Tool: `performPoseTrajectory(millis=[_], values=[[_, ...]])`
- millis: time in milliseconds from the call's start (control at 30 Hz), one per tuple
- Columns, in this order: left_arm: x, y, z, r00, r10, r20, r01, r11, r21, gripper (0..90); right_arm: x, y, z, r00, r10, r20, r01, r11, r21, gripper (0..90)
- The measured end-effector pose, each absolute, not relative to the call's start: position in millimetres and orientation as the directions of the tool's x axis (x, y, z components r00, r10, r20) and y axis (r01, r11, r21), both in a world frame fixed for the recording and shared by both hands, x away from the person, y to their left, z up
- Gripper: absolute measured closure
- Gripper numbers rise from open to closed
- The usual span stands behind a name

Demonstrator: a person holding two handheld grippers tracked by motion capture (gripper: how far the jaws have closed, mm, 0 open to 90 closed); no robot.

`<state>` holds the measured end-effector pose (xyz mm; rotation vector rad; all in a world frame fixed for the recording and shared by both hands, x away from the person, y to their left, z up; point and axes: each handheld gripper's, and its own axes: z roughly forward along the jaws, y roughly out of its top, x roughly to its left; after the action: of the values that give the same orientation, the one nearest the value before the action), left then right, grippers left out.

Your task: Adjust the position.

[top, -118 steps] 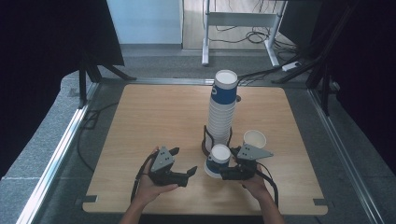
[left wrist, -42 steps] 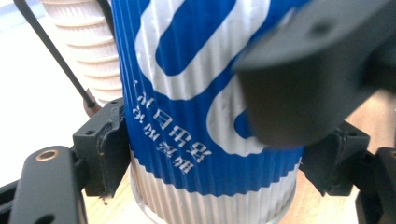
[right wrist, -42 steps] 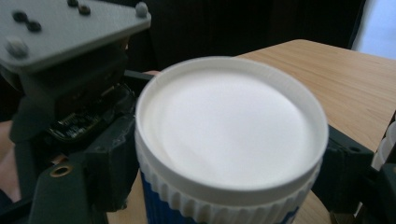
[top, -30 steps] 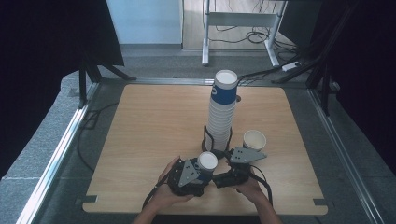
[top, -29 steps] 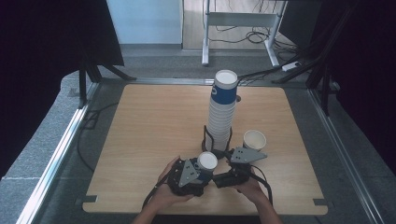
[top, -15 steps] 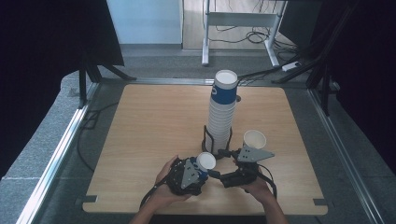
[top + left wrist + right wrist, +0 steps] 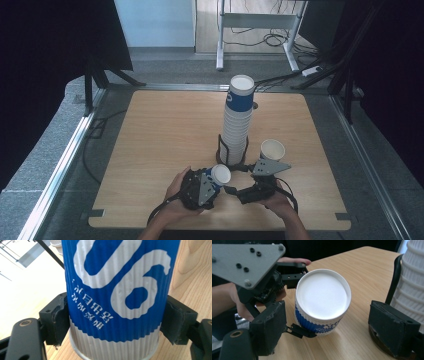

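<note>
In the high view, the left gripper [image 7: 212, 186] near the front edge of the table [image 7: 150, 130] grips a blue cup [image 7: 218, 177], with the right gripper [image 7: 235, 190] just beside it on the other side; behind them a tall stack [image 7: 236, 120] of cups stands in a black wire holder [image 7: 226, 150], and one loose cup [image 7: 272, 149] stands upright to the right of it. In the left gripper view the jaws sit narrow, both pads pressed on the cup's ribbed wall [image 7: 117, 290], with the cup's print upside down, so the cup reads as inverted. In the right gripper view the cup [image 7: 322, 302] lies between wide-standing jaws that touch it on neither side; they have just been opening, and its white flat bottom faces the camera, while the left gripper [image 7: 297, 300] holds it from beyond and the stack [image 7: 412, 280] rises at the right edge. The step in hand looks like a handover just finished: the right claw has let go and the left carries the cup. Next, probably, the right gripper backs clear without brushing the cup or the holder, and the left sets the cup down or onto the stack, keeping its squeeze light so the thin wall does not buckle.
</note>
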<state>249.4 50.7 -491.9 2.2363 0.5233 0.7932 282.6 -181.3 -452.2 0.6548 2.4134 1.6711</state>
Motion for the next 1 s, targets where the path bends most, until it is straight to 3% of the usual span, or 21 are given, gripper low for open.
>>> performPoseTrajectory(millis=[500,1000], values=[[243.5,42.0,-496.1,0.689,0.51,0.515,0.083,-0.761,0.643,19.7,287.2,-179.9,-462.4,-0.898,0.423,0.126,0.312,0.407,0.858,15.3],[230.6,24.4,-501.5,0.65,0.437,0.621,-0.002,-0.817,0.577,19.5,287.4,-168.7,-467.8,-0.916,0.362,0.175,0.323,0.406,0.855,20.4]])
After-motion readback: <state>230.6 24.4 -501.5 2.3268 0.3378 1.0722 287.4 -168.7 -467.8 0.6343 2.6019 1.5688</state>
